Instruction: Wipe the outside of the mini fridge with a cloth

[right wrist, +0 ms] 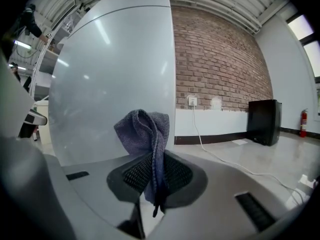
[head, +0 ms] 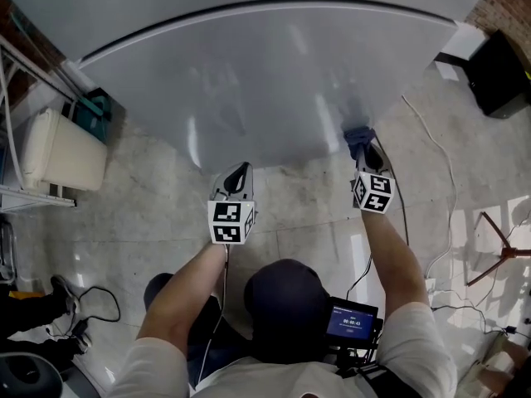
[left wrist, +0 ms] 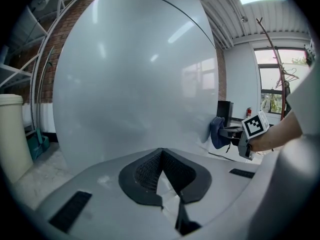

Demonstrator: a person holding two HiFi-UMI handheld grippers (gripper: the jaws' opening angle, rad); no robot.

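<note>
Brick wall (right wrist: 220,59) rises over glossy pale floor (head: 166,214); white cable (right wrist: 226,158) trails across.

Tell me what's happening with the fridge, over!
Right gripper shut on blue cloth, pressed at right edge of mini fridge. Left gripper shut, empty, facing fridge. White cable on floor, not blocking.

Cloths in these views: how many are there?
1. A blue-grey microfibre cloth is pinched in the fingers of the right gripper, against the front of the pale grey mini fridge, near its right edge. The left gripper holds none. Others may lie out of view.
</note>
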